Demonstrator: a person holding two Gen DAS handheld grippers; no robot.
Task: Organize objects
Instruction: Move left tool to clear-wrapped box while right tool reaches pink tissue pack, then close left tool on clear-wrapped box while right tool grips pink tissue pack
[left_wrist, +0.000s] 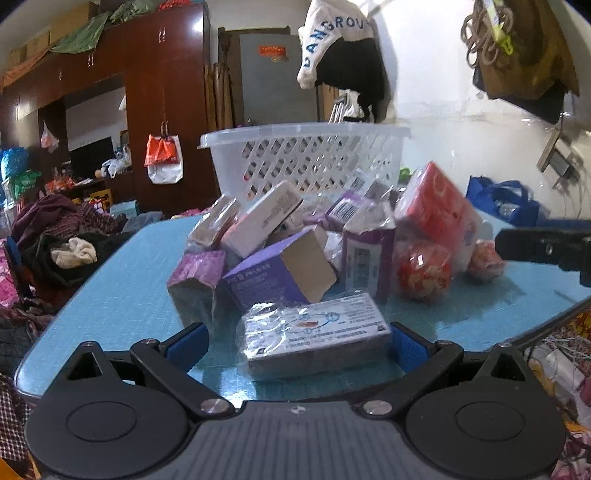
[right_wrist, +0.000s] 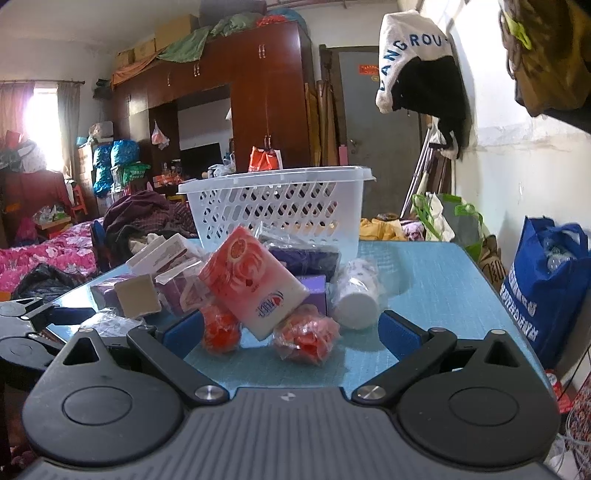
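A lived-in home bedroom: beyond the fingers stand a tall dark wooden wardrobe (right_wrist: 258, 92) topped with boxes, a bed with a pink floral cover (right_wrist: 48, 258) heaped with clothes, and a garment hanging on the wall (right_wrist: 417, 62).

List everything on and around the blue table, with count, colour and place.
laundry basket: 1, white, far end of the table.
blue table: 1, under the pile.
wrapped flat box: 1, clear film, between the left fingers.
purple box: 1, open end, mid pile.
red-white tissue pack: 1, leaning on the pile.
red wrapped balls: 2, table front.
white roll: 1, right of the pile.
blue bag: 1, right of the table.
left gripper: open.
right gripper: open.
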